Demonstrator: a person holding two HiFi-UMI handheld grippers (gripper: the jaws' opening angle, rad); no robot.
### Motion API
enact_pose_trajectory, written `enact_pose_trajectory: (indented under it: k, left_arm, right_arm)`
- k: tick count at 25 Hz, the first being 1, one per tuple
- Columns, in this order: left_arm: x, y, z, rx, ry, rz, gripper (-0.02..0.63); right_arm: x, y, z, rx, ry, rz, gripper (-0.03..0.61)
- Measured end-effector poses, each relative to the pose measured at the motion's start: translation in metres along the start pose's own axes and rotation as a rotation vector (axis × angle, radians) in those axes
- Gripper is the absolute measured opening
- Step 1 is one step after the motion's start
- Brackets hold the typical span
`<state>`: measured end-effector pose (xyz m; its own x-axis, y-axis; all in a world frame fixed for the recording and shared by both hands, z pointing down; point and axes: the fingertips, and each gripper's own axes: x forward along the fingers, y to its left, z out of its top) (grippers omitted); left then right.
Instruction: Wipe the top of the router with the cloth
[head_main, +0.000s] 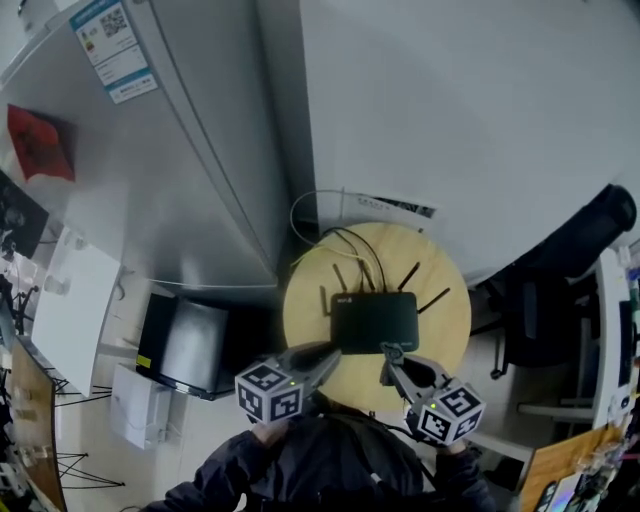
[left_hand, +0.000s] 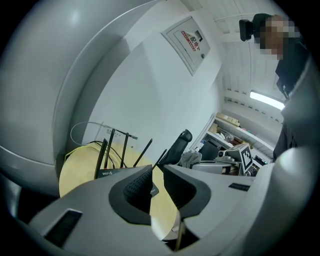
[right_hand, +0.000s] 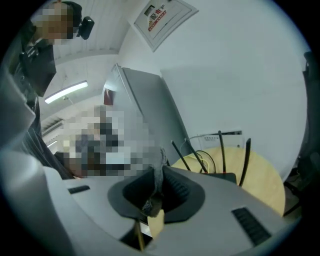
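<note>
Right gripper (right_hand: 161, 169) pinches cloth (right_hand: 158, 181), router (head_main: 375, 320) just beyond fingertips; left gripper (left_hand: 157, 172) narrow, nothing clamped. I judge wipe not begun: next, lower cloth onto router top

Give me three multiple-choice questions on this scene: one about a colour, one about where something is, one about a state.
1. What colour is the flat plastic router with antennas? A white; B black; C red.
2. Where does the router sit? A on the round pale wooden table; B on the floor; C on a chair.
3. What are the right tongs doing? A open and empty; B shut on the grey cloth; C shut on an antenna.
Answers: 1 B, its case is black; 2 A, tabletop shows around it; 3 B, cloth is pinched between the jaws.
</note>
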<state>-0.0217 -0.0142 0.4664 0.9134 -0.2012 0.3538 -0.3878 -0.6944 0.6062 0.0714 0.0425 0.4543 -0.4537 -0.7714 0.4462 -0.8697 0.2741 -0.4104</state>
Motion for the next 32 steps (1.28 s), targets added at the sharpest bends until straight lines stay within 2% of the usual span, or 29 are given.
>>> enact_pose_trajectory:
  k: [9, 32]
  left_arm:
    - [0.002, 0.000, -0.003, -0.012, -0.006, -0.010, 0.066]
    - [0.005, 0.001, 0.004, -0.022, -0.027, -0.017, 0.066]
  right_arm:
    - [0.009, 0.003, 0.004, -0.043, 0.016, -0.002, 0.066]
    - [0.012, 0.005, 0.007, -0.045, 0.014, 0.004, 0.066]
